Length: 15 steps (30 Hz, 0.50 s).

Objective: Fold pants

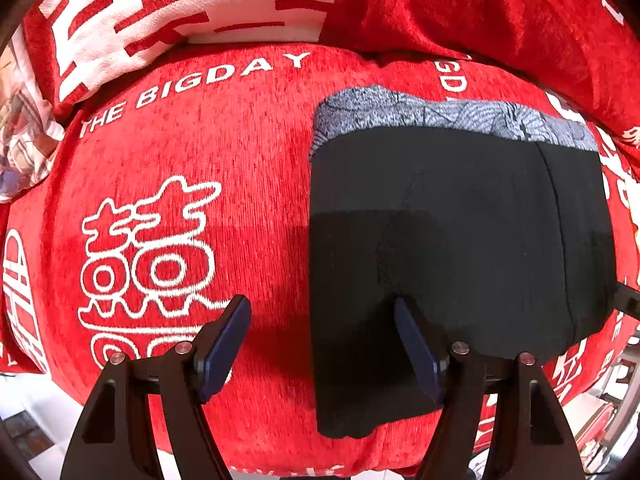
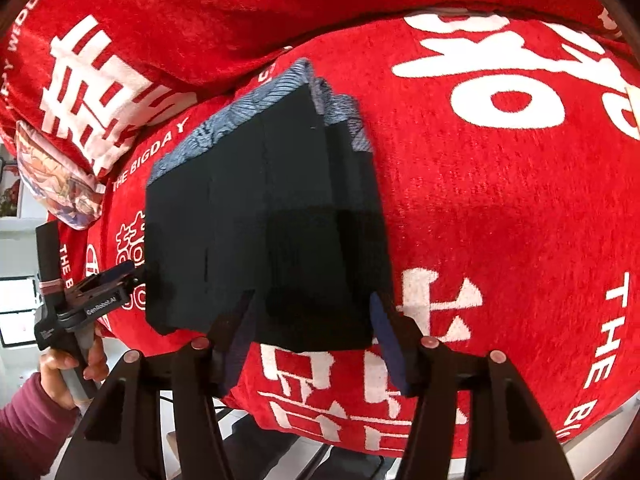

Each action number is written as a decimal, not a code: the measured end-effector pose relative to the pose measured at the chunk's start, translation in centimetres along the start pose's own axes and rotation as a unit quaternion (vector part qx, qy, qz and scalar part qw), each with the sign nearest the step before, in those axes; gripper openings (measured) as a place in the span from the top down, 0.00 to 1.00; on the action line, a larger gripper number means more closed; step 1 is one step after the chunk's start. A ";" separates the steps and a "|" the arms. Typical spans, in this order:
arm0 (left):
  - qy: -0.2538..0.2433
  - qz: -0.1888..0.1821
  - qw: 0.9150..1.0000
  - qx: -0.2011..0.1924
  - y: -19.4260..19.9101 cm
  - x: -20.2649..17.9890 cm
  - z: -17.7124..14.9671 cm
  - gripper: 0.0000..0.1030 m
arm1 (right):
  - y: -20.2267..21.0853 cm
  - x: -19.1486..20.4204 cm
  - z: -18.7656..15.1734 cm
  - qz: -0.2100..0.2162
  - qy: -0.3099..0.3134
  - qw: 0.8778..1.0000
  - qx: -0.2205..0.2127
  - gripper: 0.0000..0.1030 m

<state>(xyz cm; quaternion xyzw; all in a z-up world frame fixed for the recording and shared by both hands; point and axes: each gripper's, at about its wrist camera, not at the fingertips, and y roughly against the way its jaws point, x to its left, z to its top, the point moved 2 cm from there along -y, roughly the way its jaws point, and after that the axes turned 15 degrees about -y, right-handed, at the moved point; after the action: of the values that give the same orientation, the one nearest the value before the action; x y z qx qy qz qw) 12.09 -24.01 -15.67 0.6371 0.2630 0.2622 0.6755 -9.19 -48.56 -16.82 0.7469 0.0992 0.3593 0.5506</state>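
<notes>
well, my left gripper (image 1: 322, 344) hangs spread wide at the near left edge of the folded black pants (image 1: 460, 248), pinching nothing. my right gripper (image 2: 312, 340) is spread too, over their near edge on the red cover (image 2: 500, 200).

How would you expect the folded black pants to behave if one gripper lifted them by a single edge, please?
The black pants are soft stacked cloth layers, so they would probably droop and unfold. They look light. The red cover looks nappy, so pushing would likely bunch them rather than slide them.
</notes>
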 end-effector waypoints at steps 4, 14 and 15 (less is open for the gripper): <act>-0.002 -0.011 1.000 0.002 -0.5 0.2 0.8 0.27 | -0.7 -0.9 0.7 0.004 -0.010 1.000 0.018 0.38; 0.035 -0.108 0.993 0.009 -2.2 1.3 1.8 0.27 | -1.6 -2.1 1.9 0.042 -0.034 0.998 0.042 0.35; 0.036 -0.109 0.993 0.010 -2.4 1.2 2.0 0.27 | -1.7 -2.2 2.0 0.042 -0.034 0.998 0.044 0.34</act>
<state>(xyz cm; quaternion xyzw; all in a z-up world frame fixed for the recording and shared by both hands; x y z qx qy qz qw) 14.40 -24.73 -18.01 0.6013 0.3575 0.2068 0.6841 -9.04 -50.64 -19.51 0.7858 0.0641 0.3519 0.5046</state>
